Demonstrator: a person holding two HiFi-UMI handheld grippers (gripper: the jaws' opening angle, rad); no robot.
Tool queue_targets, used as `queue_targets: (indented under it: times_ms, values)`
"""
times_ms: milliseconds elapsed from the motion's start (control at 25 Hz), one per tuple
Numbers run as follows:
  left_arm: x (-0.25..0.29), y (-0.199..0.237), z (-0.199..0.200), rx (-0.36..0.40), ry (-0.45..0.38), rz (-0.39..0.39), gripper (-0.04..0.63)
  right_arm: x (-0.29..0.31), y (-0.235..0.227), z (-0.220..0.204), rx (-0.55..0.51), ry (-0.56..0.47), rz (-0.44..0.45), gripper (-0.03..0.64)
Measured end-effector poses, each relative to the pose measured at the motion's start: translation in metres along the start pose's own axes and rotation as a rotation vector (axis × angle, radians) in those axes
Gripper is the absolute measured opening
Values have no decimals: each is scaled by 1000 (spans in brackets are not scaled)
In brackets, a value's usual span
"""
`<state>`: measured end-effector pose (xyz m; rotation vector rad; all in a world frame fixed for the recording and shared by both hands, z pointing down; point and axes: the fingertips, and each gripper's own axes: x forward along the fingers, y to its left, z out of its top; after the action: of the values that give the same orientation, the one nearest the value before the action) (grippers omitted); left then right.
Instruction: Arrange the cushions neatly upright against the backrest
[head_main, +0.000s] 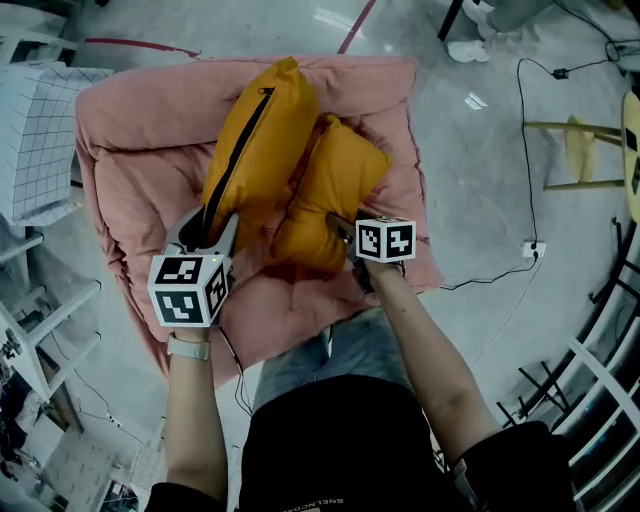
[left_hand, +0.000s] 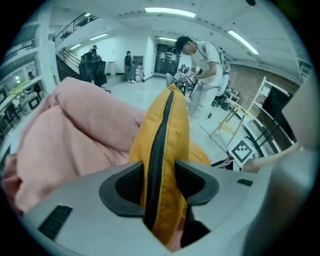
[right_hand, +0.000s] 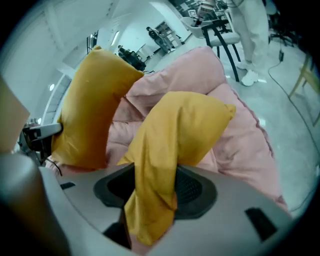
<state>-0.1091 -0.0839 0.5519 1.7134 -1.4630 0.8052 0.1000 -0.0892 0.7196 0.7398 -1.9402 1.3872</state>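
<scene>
While left gripper (left_hand: 159, 186) jaws pinch the zippered cushion (left_hand: 167, 125), right gripper (right_hand: 154, 189) jaws clamp the other cushion (right_hand: 187, 125).

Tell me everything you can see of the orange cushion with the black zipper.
The zippered cushion is plump, mustard-orange and cloth-like, with a black zipper along one edge. It stands tilted on end over the pink padded seat, zipper edge facing up. The left tongs pinch its lower corner across the zipper. Its side seems to touch the other orange cushion.

left claw (left_hand: 159, 185) clamped, right claw (right_hand: 155, 187) clamped
</scene>
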Motion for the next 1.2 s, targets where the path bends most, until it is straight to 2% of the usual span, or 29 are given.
queue_targets:
  times_ms: [120, 320, 480, 640, 760, 920, 1080, 1120, 1200]
  values:
    - [-51, 16, 5, -96, -36, 46, 198, -2, 3, 10, -98, 14, -8, 224]
    - [-120, 39, 5, -300, -124, 70, 201, -1, 13, 24, -310, 78, -23, 224]
    - [-144, 54, -2, -408, -183, 71, 202, 13, 24, 31, -490, 134, -13, 224]
    - [-153, 71, -12, -500, -230, 70, 202, 37, 45, 29, -621, 162, 62, 224]
    - [-152, 78, -15, -514, -239, 72, 204, 62, 51, 21, -657, 193, 74, 224]
    - [-146, 80, -15, -516, -234, 82, 207, 85, 41, 13, -640, 233, 9, 225]
    - [-143, 83, -17, -524, -232, 82, 207, 91, 29, 7, -610, 230, -34, 232]
    - [-143, 83, -17, -523, -231, 81, 207, 91, 27, 7, -607, 229, -36, 247]
    - [-142, 83, -19, -521, -229, 80, 209, 92, 22, 5, -597, 243, -20, 345]
